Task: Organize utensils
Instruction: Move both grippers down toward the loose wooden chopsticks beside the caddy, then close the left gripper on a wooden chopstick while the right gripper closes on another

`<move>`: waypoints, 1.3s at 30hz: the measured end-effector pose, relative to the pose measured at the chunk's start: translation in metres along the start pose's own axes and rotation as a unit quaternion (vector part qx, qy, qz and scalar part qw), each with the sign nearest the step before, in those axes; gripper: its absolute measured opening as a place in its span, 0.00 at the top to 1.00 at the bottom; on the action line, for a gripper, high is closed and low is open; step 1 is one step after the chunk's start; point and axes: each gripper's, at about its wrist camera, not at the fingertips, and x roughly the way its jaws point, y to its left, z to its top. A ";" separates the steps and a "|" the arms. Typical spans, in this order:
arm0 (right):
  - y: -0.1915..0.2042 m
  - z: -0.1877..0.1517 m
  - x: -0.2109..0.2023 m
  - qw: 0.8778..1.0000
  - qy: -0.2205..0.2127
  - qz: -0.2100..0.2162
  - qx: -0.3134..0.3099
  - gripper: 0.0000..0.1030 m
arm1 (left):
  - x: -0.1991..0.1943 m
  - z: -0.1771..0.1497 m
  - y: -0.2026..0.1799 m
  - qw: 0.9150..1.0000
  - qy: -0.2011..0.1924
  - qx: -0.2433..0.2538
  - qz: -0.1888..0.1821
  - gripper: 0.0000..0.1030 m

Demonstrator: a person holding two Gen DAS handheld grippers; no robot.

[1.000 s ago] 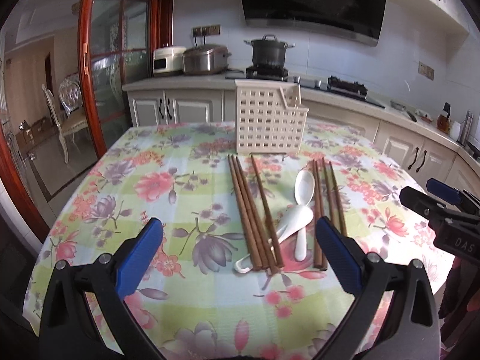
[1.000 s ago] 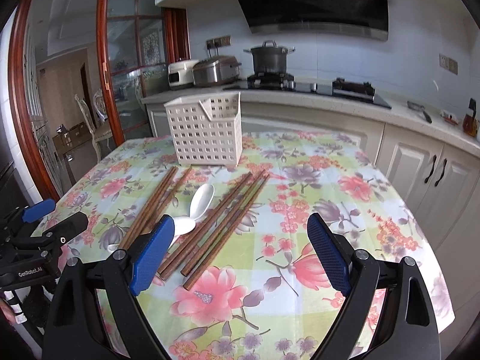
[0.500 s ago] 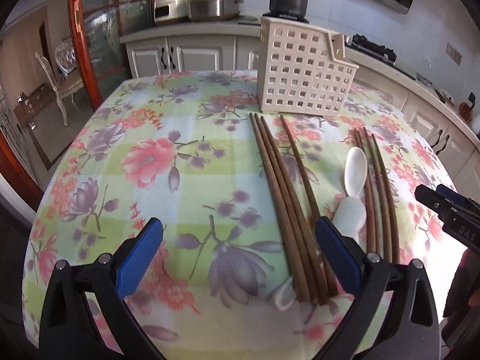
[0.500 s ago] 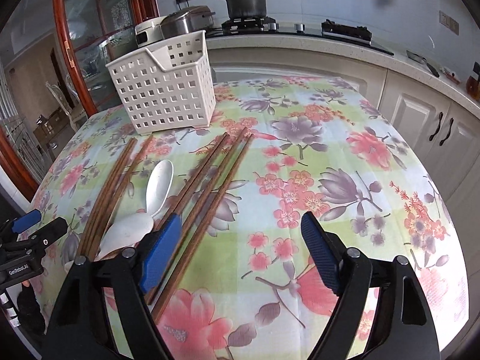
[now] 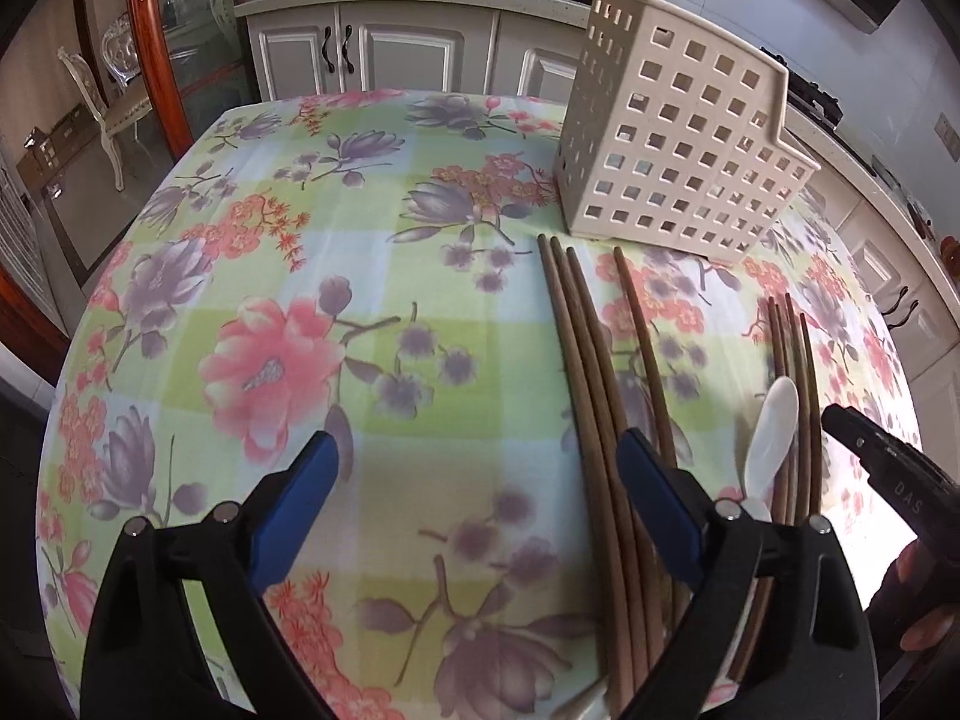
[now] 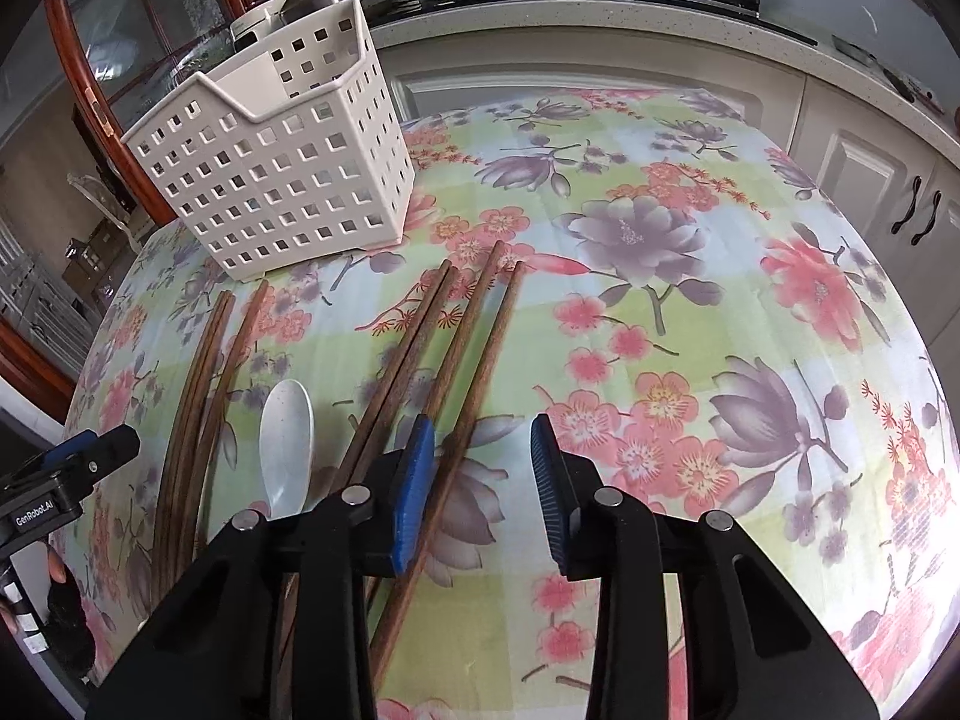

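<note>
The right gripper (image 6: 480,480), jaws closing with only the outermost of the chopsticks (image 6: 444,360) between them, should pinch these light, stiff, slippery sticks mid-length, while the left gripper (image 5: 477,504) closes slightly over bare cloth, its own bundle under its right finger.

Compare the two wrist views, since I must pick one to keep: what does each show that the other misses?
Left only: chair past the glass door, left tool wide, closing on nothing. Right only: basket's open top, right tool closing, one chopstick passing between its pads. Both: basket, spoon, two chopstick groups, floral cloth.
</note>
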 end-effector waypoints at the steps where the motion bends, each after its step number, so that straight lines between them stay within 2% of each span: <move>1: 0.001 0.001 0.003 1.000 0.002 -0.001 -0.001 0.74 | 0.003 0.002 0.000 1.000 0.004 -0.002 -0.004 0.15; 10: 0.008 0.002 0.010 0.999 -0.016 -0.030 -0.032 0.81 | 0.023 0.013 -0.002 1.000 0.023 -0.013 -0.008 0.32; 15: 0.004 0.002 0.010 0.999 -0.017 -0.015 -0.027 0.81 | 0.031 0.023 -0.008 1.000 0.024 -0.016 -0.009 0.32; 19: 0.006 0.000 0.008 0.999 -0.020 -0.016 -0.037 0.81 | 0.037 0.026 -0.015 1.000 0.021 -0.006 0.011 0.33; 26: 0.005 0.003 0.010 0.999 -0.016 -0.009 -0.039 0.81 | 0.037 0.027 -0.015 1.000 0.018 -0.008 0.006 0.36; 30: 0.005 0.003 0.010 0.999 -0.017 -0.008 -0.040 0.81 | 0.038 0.031 -0.012 1.000 0.017 -0.014 0.016 0.37; 34: 0.004 0.004 0.011 0.999 -0.016 -0.005 -0.038 0.81 | 0.038 0.030 -0.012 0.999 0.021 -0.013 0.020 0.45; 39: 0.006 0.005 0.012 0.999 -0.018 -0.010 -0.045 0.81 | 0.040 0.028 -0.018 0.999 0.024 0.006 0.030 0.47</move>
